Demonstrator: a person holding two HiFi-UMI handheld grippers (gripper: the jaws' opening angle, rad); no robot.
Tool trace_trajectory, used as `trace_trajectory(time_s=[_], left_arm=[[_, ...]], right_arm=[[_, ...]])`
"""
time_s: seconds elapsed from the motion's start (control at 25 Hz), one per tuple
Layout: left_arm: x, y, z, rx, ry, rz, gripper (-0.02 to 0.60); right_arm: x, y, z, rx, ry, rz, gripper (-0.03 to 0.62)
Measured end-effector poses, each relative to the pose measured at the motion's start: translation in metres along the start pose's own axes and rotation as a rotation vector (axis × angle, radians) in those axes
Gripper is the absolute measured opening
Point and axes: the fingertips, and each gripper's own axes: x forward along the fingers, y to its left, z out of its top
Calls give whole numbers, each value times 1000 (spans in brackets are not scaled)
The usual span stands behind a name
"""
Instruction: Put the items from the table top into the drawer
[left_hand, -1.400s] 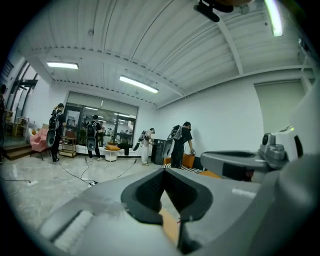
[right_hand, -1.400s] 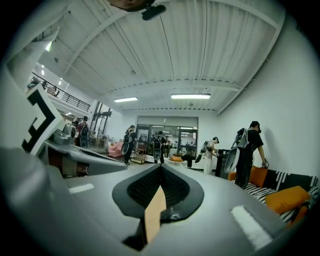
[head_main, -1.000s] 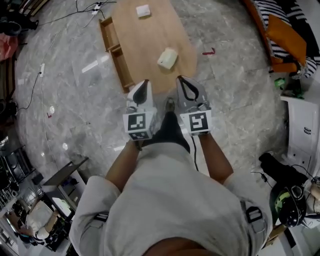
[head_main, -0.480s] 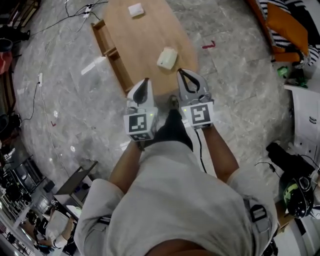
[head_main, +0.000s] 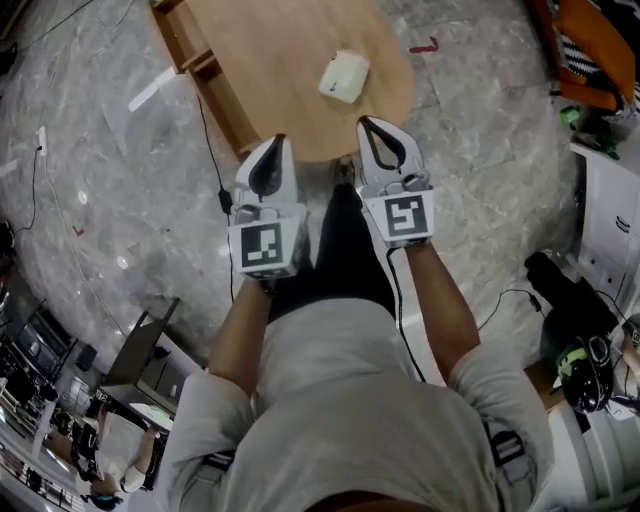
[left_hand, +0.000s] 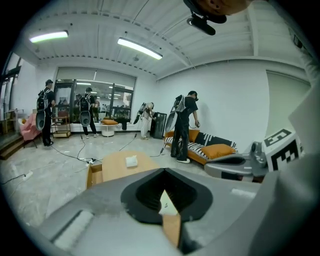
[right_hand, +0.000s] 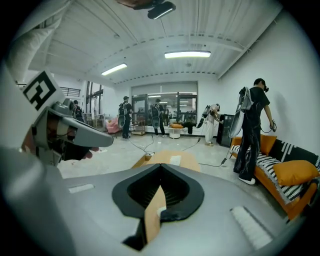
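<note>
The left tool (head_main: 277, 140) and right tool (head_main: 363, 122), jaws together and empty, have sunk toward the table (head_main: 270, 60) edge. The white item (head_main: 343, 76) on the table, perhaps a box, looks next

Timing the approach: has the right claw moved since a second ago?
Yes. The right claw has come forward: its tip now lies farther over the table's rounded near end, toward the white pack.

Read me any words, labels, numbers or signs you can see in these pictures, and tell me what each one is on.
No readable text in any view.
Left marker cube: a black-and-white square pattern, no letters or numbers.
Right marker cube: the same kind of pattern, no letters or numbers.
White item on the table: any print is too small to tell.
</note>
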Motion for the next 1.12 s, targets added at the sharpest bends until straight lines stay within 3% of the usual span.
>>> trace_trajectory(time_s=[0.16, 0.36, 0.56, 0.76, 0.84, 0.88, 0.96, 1.12], left_arm=[[11, 28, -54, 49, 78, -56, 20], [29, 61, -102, 23, 127, -59, 20], [44, 56, -146, -5, 180, -101, 20], [63, 50, -186, -24, 232, -143, 20], [70, 52, -201, -30, 246, -150, 20], [74, 52, -208, -32, 253, -155, 20], [82, 52, -221, -39, 274, -170, 20], [89, 56, -239, -58, 302, -169, 20]], right_arm=[[22, 9, -40, -18, 65, -3, 8], [45, 21, -71, -17, 132, -10, 8], [58, 29, -116, 74, 199, -15, 8], [76, 21, -164, -32, 271, -57, 8], [85, 19, -179, -29, 296, -62, 11], [89, 17, -186, -19, 309, -66, 22], [96, 12, -199, -8, 344, -79, 121], [111, 0, -221, -62, 425, -102, 121]])
